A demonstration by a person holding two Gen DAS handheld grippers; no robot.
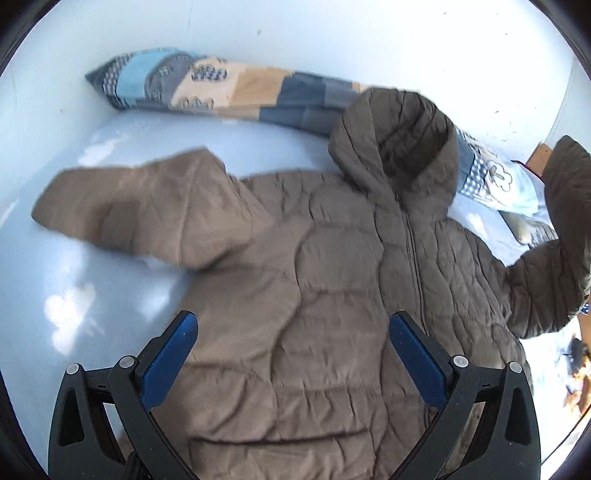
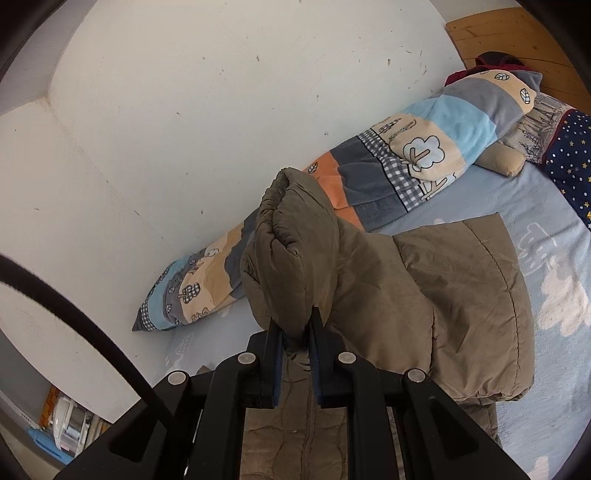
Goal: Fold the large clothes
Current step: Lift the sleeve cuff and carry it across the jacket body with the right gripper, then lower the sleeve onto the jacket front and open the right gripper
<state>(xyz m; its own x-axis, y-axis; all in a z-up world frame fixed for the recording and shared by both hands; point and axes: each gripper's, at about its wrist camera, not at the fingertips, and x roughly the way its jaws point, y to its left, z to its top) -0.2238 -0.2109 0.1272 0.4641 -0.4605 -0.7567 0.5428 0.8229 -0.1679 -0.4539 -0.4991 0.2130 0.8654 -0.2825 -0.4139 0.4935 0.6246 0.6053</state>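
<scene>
The left gripper (image 1: 293, 332) hangs spread wide above the brown quilted jacket (image 1: 332, 295), which lies face-up on the pale blue bedsheet (image 1: 92, 288). Its hood (image 1: 395, 147), at 1 o'clock, overlaps the rolled patchwork blanket (image 1: 221, 86) running along the white wall (image 1: 332, 33). The right gripper (image 2: 297, 328) pinches a lifted sleeve (image 2: 291, 251); pillows (image 2: 569, 155) sit at 2 o'clock.
</scene>
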